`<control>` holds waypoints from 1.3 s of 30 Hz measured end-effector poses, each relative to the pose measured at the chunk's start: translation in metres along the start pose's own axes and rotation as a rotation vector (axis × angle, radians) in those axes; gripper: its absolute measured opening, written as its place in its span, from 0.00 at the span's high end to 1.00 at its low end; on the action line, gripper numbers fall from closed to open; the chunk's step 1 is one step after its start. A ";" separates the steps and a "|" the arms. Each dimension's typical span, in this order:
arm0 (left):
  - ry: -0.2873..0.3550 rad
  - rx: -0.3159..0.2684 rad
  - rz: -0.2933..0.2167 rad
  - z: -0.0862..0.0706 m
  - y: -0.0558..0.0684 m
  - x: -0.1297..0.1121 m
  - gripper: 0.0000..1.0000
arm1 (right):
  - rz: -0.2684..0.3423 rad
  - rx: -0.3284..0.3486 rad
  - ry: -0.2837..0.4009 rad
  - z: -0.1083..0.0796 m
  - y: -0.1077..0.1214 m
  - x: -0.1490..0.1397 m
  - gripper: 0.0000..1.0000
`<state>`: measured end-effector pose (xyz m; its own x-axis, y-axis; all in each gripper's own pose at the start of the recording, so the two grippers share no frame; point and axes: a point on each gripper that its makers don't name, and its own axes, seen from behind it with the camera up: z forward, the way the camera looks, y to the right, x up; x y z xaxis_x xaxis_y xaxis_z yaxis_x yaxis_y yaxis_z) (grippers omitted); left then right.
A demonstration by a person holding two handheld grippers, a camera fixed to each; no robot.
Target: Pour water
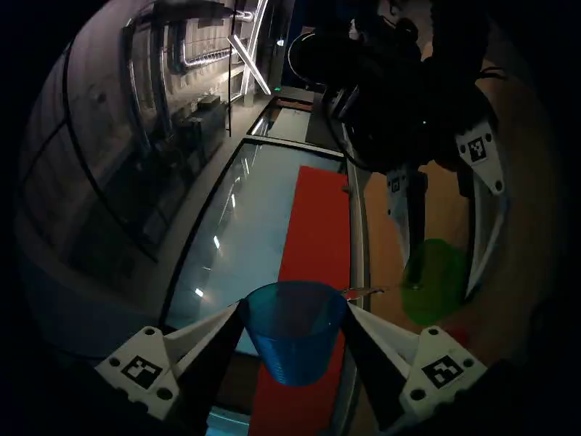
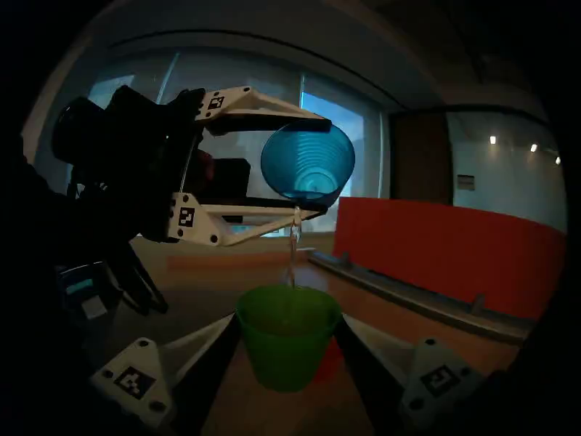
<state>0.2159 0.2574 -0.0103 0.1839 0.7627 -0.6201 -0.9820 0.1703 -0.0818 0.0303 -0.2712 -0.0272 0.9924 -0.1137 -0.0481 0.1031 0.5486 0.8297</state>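
Observation:
My left gripper [image 1: 294, 311] is shut on a blue ribbed plastic cup [image 1: 294, 341]. In the right gripper view that left gripper [image 2: 317, 166] holds the blue cup [image 2: 309, 163] tipped on its side, mouth facing the camera. A thin stream of water [image 2: 293, 251] falls from its lower rim into a green cup [image 2: 288, 334]. My right gripper [image 2: 288, 321] is shut on the green cup, upright just above the wooden table [image 2: 210, 280]. The left gripper view shows the right gripper [image 1: 443, 287] and green cup [image 1: 436, 280] from above, below the blue cup's lip.
A red panel [image 2: 450, 247] and a metal rail [image 2: 407, 291] run along the table's far right side. Large windows [image 2: 240, 94] stand behind. Dark equipment on a stand [image 2: 83, 291] sits at the left. The room is dim.

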 end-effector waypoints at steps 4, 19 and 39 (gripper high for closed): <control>0.000 0.002 0.009 0.001 0.000 0.001 0.11 | 0.000 -0.002 0.001 0.000 0.001 -0.001 0.09; 0.001 0.004 0.044 0.006 0.005 -0.001 0.11 | -0.001 -0.003 0.001 0.001 0.003 0.000 0.09; 0.003 0.010 0.113 0.005 0.001 0.002 0.11 | -0.003 -0.008 -0.003 0.002 0.005 0.000 0.09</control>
<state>0.2158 0.2624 -0.0073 0.0716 0.7754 -0.6274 -0.9960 0.0893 -0.0032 0.0302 -0.2702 -0.0218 0.9919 -0.1175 -0.0488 0.1063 0.5548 0.8251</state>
